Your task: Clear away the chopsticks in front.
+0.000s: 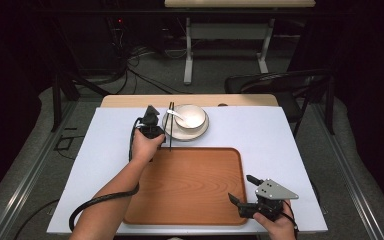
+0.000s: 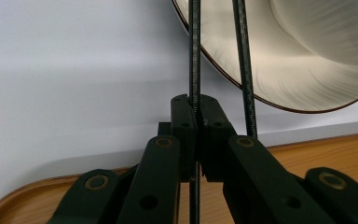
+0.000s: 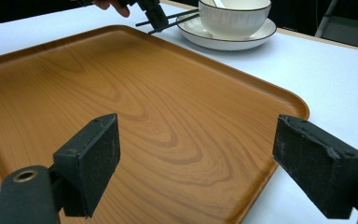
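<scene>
High view: counter (image 1: 280, 130), white-topped, carrying all items. Wooden tray (image 1: 187, 185), rectangular with rounded corners, on the near half of the counter, nothing on it. Plate (image 1: 202, 131), pale with dark rim, just beyond the tray's far edge; white bowl (image 1: 190, 116) standing on it, white spoon (image 1: 176, 115) resting in the bowl. Folding chair (image 1: 285, 82) and a second table (image 1: 240, 4) stand on the floor beyond the counter.

Left gripper (image 1: 152, 117), beside the plate's left rim: jaws closed on one of the two dark chopsticks (image 1: 170, 127). Left gripper view: the held stick (image 2: 194, 56) is pinched between the pads, the other (image 2: 244, 70) lies free just beside it, crossing the plate rim. Both run lengthwise away from the person, roughly parallel.

Right gripper (image 1: 242, 189), over the tray's near right corner: jaws wide apart, holding nothing, pointing left across the tray.
</scene>
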Tool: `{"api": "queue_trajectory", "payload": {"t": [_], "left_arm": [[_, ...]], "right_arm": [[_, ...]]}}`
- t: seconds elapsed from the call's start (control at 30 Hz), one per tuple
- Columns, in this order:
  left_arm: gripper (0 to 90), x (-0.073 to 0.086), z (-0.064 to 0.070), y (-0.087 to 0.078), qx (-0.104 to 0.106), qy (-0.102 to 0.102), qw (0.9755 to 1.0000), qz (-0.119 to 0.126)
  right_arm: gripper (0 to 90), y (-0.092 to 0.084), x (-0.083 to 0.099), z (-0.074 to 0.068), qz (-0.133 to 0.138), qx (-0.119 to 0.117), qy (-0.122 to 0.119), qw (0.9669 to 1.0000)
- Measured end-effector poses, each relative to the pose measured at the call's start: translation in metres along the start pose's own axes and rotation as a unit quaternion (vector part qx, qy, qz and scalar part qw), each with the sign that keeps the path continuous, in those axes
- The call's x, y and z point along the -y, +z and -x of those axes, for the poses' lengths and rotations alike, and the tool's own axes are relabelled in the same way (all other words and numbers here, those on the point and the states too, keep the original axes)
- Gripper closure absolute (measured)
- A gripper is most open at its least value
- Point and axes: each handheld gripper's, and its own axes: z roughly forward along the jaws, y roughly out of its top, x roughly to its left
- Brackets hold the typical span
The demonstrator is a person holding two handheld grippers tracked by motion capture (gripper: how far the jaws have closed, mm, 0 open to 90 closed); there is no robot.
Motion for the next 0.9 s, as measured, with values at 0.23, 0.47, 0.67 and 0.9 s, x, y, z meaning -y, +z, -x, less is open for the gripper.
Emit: {"api": "queue_trajectory", "payload": {"t": [0.23,0.47,0.67,0.9], "left_arm": [[86.5,0.004,-0.02,-0.014,0.006,-0.011,0.9999,0.012],[86.5,0.017,-0.034,-0.035,0.017,-0.008,0.9995,0.024],[86.4,0.038,-0.042,-0.058,0.036,0.006,0.9988,0.032],[86.4,0.067,-0.053,-0.081,0.065,0.021,0.997,0.036]], "right_arm": [[14.6,0.0,0.0,0.0,0.001,0.001,0.0,1.0],[14.6,0.0,0.0,0.0,0.0,0.003,0.0,1.0],[14.6,0.0,0.0,0.0,0.0,0.004,0.001,1.0],[14.6,-0.001,0.0,-0.001,0.0,0.005,0.001,1.0]]}}
